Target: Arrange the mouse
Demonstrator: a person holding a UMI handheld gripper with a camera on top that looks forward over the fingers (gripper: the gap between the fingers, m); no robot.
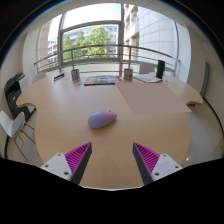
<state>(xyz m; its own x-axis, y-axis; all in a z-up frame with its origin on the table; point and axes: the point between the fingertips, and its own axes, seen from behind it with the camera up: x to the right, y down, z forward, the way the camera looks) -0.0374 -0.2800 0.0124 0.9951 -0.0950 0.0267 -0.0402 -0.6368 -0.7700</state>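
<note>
A pale lilac mouse (101,119) lies on the round wooden table (150,115), ahead of my fingers and a little to the left of the gap between them. A dark mouse pad (100,80) lies at the table's far side, well beyond the mouse. My gripper (112,158) is open and empty, its two fingers with magenta pads (75,157) spread wide above the table's near part. Nothing stands between them.
A black chair (14,92) and a white chair (13,125) stand to the left of the table. Small objects (127,72) and a laptop-like item (150,75) sit along the far edge. Large windows with a railing lie beyond.
</note>
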